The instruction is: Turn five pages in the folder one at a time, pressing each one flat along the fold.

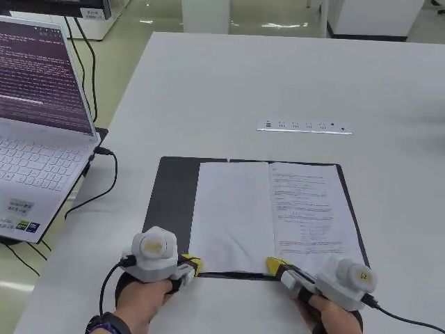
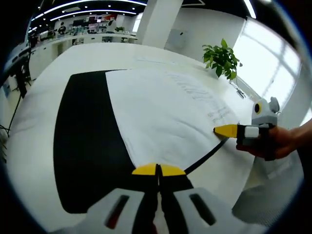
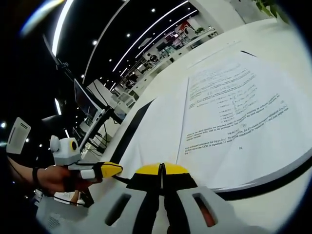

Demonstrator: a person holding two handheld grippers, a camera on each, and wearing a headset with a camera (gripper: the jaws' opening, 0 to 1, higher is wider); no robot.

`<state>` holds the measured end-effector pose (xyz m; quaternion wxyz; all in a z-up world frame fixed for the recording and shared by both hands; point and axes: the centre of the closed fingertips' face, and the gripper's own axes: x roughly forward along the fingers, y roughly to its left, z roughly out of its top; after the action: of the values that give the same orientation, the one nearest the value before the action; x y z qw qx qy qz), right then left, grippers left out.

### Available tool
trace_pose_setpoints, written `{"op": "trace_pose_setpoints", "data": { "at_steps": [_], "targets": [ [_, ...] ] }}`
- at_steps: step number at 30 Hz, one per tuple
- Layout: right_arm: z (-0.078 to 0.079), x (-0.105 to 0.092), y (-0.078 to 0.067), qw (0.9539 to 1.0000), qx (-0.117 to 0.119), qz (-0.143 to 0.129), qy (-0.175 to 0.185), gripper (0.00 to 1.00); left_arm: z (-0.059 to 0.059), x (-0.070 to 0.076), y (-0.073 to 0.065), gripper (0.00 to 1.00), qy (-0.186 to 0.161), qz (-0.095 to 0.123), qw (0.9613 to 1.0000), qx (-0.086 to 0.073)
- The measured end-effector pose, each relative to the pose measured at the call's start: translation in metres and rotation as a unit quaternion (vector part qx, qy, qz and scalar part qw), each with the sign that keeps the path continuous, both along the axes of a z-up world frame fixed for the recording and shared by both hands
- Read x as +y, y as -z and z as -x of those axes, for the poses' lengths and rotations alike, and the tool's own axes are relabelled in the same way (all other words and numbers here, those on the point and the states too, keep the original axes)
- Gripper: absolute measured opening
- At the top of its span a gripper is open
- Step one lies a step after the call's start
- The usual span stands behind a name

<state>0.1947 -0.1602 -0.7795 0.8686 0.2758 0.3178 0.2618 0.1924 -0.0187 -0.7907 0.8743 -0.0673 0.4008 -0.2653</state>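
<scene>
Closest in the head view are two hands. The left hand (image 1: pixel 142 300) has a dark band (image 1: pixel 106 323) on its wrist. The right hand (image 1: pixel 335 316) shows low at the picture's edge. Each hand wraps around a smooth white plastic tool with a round top, and a thin black wire runs off each one.

The left gripper (image 1: pixel 194 265) points to the right, and the right gripper (image 1: pixel 276 264) points up and to the left. Both have small yellow tips. In the left gripper view, the left gripper (image 2: pixel 158 170) has its tips pressed together with just a thin line between them and nothing held. In the right gripper view, the right gripper (image 3: pixel 161 169) looks the same: tips together, nothing between them. Both sets of tips sit low at the near edge of the folder. I cannot tell if they touch it.

The folder (image 1: pixel 174 202) is black, flat and shaped like a box lid. It lies open on the smooth white table (image 1: pixel 208 90). A blank white page (image 1: pixel 233 216) lies on its left half, curving up a little toward the fold. A printed page (image 1: pixel 309 209) with small grey lines of words lies flat on the right half.

Farther back lies a long, thin white power strip (image 1: pixel 304 126). On the left stands an open silver laptop (image 1: pixel 42 139) with a purple screen and black cords. In the left gripper view a green leafy plant (image 2: pixel 222 58) stands far off.
</scene>
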Motion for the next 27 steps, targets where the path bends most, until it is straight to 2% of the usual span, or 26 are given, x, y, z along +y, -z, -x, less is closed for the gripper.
{"op": "trace_pose_setpoints", "data": {
  "at_steps": [2,8,9,11,14,18,22,27],
  "targets": [
    [0.001,0.000,0.001,1.0000,0.006,-0.003,0.001,0.00,-0.001,0.001,0.000,0.00,-0.021,0.011,0.9995,0.019],
    [0.004,-0.001,0.000,0.9997,0.021,-0.007,-0.001,0.00,-0.001,0.000,0.000,0.00,-0.027,0.008,0.9992,0.028],
    [0.004,-0.002,0.000,0.9997,0.022,-0.006,-0.003,0.00,0.000,-0.001,-0.001,0.03,-0.029,0.011,0.9990,0.031],
    [0.005,-0.004,-0.003,0.9998,0.018,-0.001,-0.011,0.00,0.000,-0.006,-0.007,0.08,-0.044,0.034,0.9978,0.036],
    [0.008,-0.007,-0.011,0.9996,0.010,0.009,-0.025,0.09,-0.001,-0.007,-0.018,0.11,-0.057,0.045,0.9970,0.026],
    [0.008,-0.017,-0.017,0.9993,-0.004,0.016,-0.033,0.15,-0.004,-0.012,-0.032,0.15,-0.061,0.050,0.9969,0.008],
    [0.002,-0.029,-0.023,0.9999,-0.007,0.007,-0.014,0.17,-0.004,-0.021,-0.040,0.19,-0.040,0.034,0.9986,-0.005],
    [-0.001,-0.038,-0.033,0.9994,-0.020,0.015,-0.023,0.25,-0.005,-0.029,-0.055,0.24,-0.024,0.026,0.9991,-0.022]
  ]
}}
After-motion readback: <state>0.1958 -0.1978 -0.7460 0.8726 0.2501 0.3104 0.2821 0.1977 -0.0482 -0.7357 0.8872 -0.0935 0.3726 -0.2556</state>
